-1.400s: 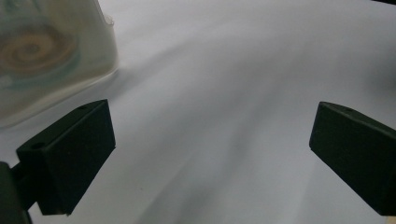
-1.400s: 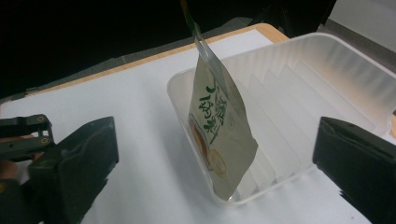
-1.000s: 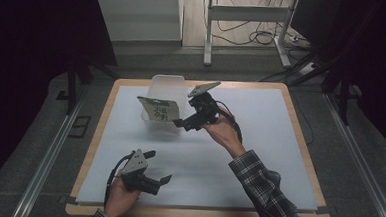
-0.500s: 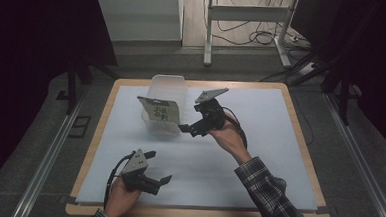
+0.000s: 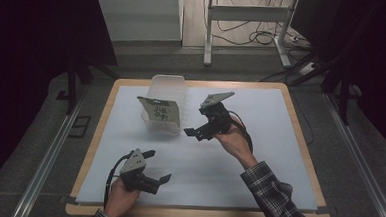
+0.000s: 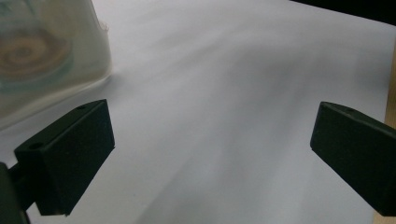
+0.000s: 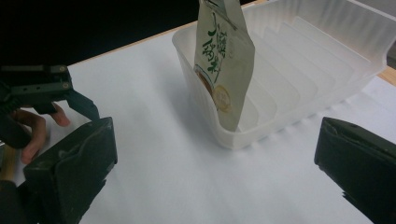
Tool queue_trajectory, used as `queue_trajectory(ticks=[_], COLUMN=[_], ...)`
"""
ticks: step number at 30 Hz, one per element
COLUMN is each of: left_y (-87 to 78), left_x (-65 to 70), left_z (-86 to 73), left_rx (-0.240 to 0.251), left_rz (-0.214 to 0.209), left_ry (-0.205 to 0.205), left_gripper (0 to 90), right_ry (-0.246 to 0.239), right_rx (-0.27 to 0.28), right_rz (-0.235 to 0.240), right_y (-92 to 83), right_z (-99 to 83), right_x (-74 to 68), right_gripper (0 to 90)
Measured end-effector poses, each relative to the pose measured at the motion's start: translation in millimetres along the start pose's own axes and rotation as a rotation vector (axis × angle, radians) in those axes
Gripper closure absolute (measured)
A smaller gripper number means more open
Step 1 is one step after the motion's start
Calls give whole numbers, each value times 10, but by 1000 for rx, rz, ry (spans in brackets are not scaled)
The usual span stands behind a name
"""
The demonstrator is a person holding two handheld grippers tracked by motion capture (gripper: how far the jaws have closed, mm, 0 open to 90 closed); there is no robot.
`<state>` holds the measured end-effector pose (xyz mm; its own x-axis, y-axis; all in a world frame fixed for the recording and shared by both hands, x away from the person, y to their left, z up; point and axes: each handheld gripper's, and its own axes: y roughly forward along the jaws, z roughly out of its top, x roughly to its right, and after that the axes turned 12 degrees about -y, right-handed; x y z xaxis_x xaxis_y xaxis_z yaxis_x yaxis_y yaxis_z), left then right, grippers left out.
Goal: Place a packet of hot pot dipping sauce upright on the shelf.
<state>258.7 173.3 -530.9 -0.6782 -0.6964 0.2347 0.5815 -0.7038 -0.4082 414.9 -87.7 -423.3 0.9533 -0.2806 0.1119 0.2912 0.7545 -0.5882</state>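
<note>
Packet [image 7: 224, 60] with green lettering upright in clear tray [image 7: 327, 56], both hand-held grippers wide, empty

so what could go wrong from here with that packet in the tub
The packet stands tilted against the near wall of the clear tub, held by neither claw, so it may flop over or slide out. The right claw hangs open close beside it; a sideways move might knock the light tub across the sheet.

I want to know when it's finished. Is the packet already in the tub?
Mostly, yes. The beige printed packet already stands propped inside the clear plastic tub. The right gripper hangs open beside the tub, holding nothing. The left gripper is open too. Perhaps nothing remains beyond resting both grippers.
</note>
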Motion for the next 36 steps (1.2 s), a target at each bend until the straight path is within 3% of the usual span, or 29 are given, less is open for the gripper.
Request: queue_trajectory(ticks=[6,13,23,36], left_y=[-10,-11,-19,-27], left_x=[11,17,18,22], left_z=[3,4,8,9], left_rx=[18,11,13,22], left_rz=[10,12,19,27], left_ry=[29,25,22,31], left_gripper=[0,0,0,0], right_ry=[-6,-11,30,64], right_rx=[-4,-3,8,-28], right_rz=[-13,-22,-19,-51], right_y=[-121,-242,-376,-553], right_z=[-52,-123,-298,-594], right_x=[-19,-69,-105,-139], right_gripper=[0,0,0,4])
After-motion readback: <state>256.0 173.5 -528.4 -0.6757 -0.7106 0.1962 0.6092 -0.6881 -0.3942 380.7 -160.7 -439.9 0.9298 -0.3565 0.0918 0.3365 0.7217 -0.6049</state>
